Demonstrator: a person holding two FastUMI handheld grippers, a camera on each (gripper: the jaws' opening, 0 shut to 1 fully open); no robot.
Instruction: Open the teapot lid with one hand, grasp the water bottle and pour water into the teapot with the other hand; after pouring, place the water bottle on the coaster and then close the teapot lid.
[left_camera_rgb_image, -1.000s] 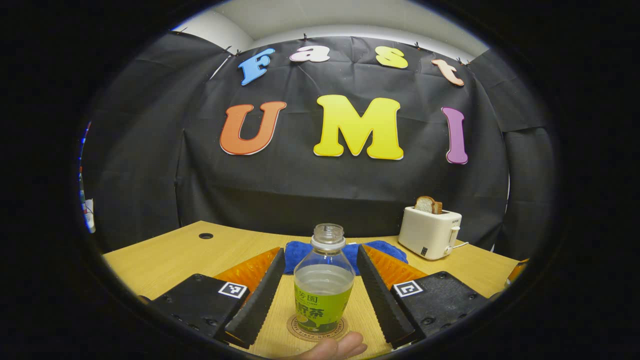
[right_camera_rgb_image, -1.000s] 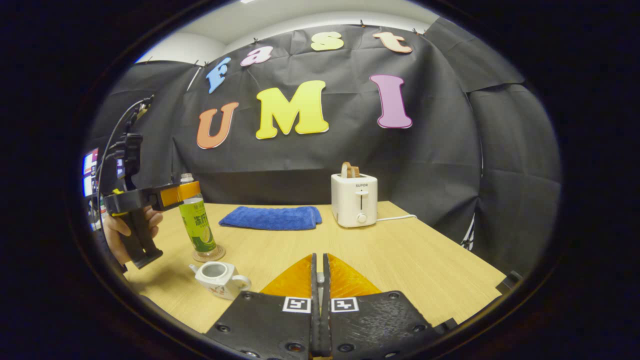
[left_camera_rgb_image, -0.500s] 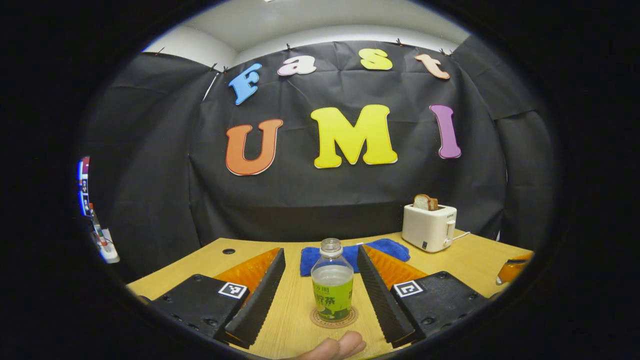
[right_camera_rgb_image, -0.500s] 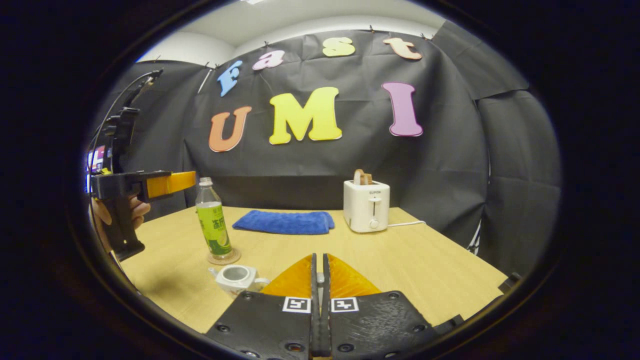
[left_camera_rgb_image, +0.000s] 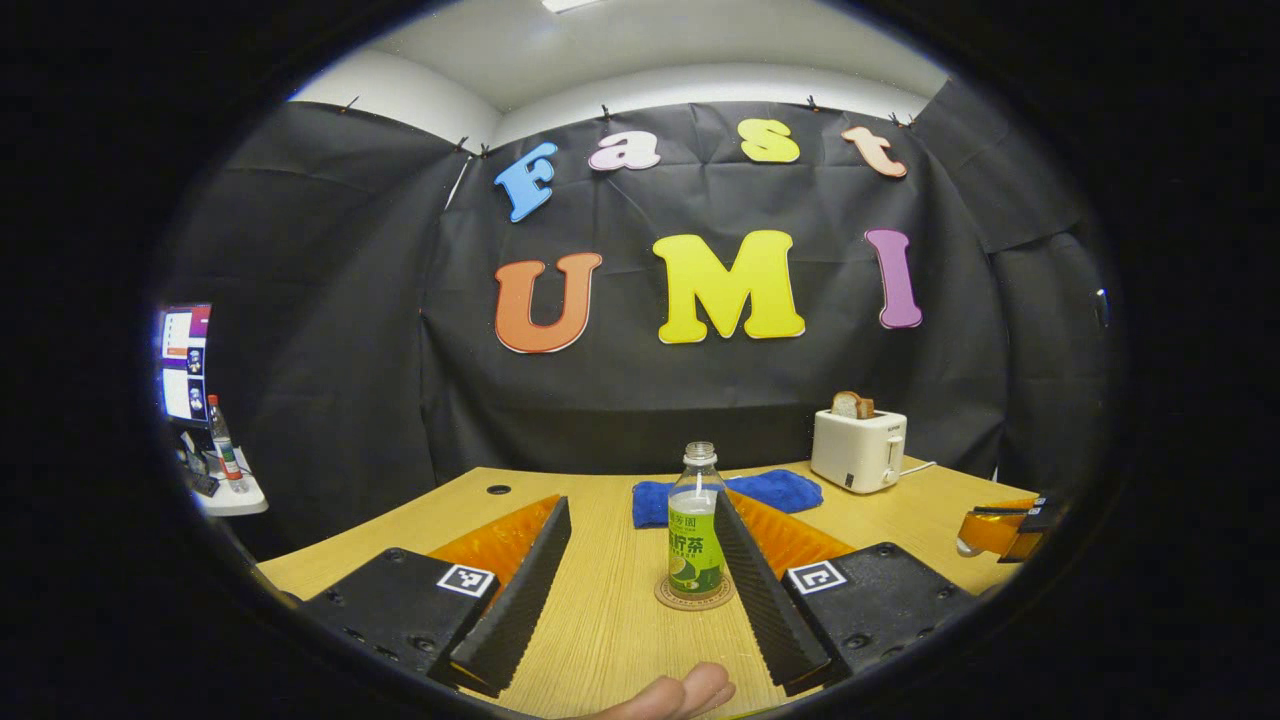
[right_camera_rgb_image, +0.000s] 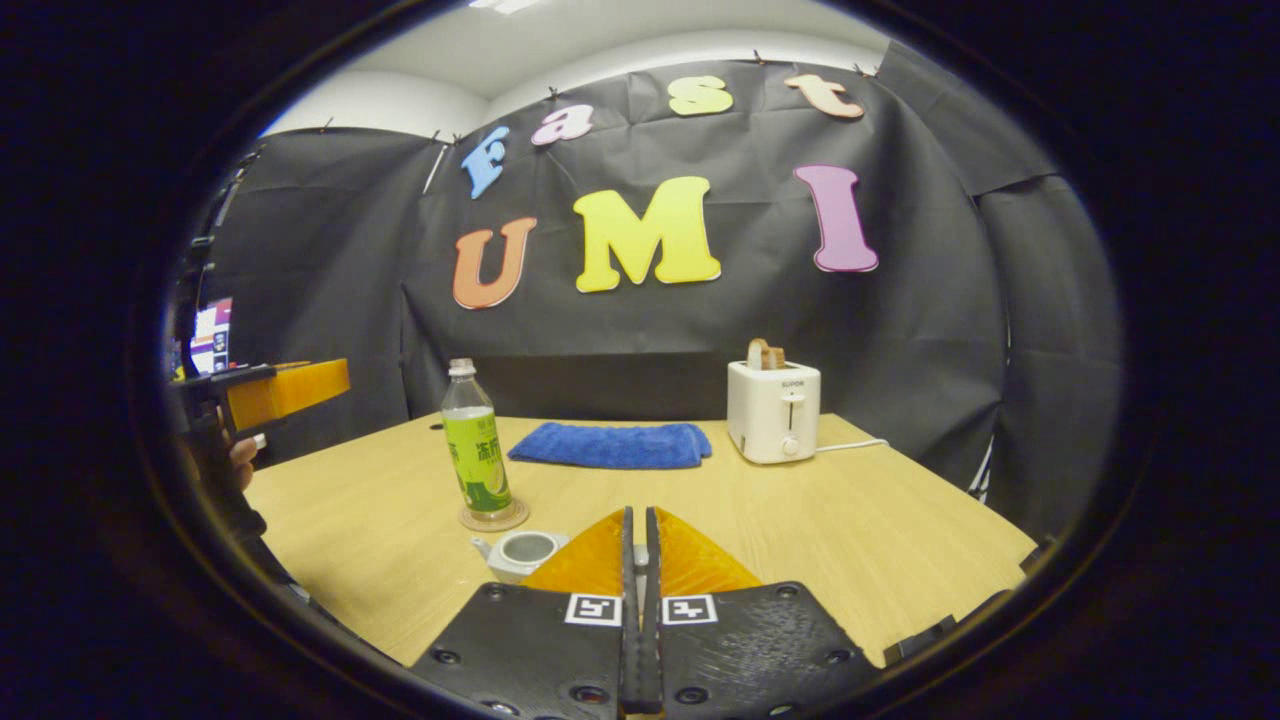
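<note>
In the left gripper view, the left claw (left_camera_rgb_image: 640, 570) is standing wide open with nothing between its fingers. The water bottle (left_camera_rgb_image: 695, 525) is standing upright on the round coaster (left_camera_rgb_image: 694, 596) at about 1 o'clock from the claw's gap, beyond the fingertips; the right finger overlaps the bottle's edge in this view, and I cannot tell whether they are touching. The bottle has no cap and is carrying a green label. A fingertip of the person's hand (left_camera_rgb_image: 680, 693) is showing at 6 o'clock. The wooden table (left_camera_rgb_image: 600, 640) is carrying a blue towel (left_camera_rgb_image: 745, 495) behind the bottle and a white toaster (left_camera_rgb_image: 858, 450) with bread in its slot at 2 o'clock. The right claw (left_camera_rgb_image: 1000, 528) is peeking in at the 3 o'clock edge.

In the right gripper view, the right claw (right_camera_rgb_image: 640, 570) is sitting with its fingers drawn together; whether anything is pinched between them I cannot tell. The white teapot (right_camera_rgb_image: 520, 553) is sitting open on the table (right_camera_rgb_image: 850, 540) just at 10 o'clock from the claw tips, its mouth uncovered. The water bottle (right_camera_rgb_image: 476, 445) is standing on the coaster (right_camera_rgb_image: 494, 518) just behind the teapot. The towel (right_camera_rgb_image: 612, 445) is lying at 12 o'clock and the toaster (right_camera_rgb_image: 773, 410) at 1 o'clock. The left claw (right_camera_rgb_image: 285, 388) is hovering at 9 o'clock, well apart from the bottle, with the person's hand (right_camera_rgb_image: 240, 458) beneath it.
</note>
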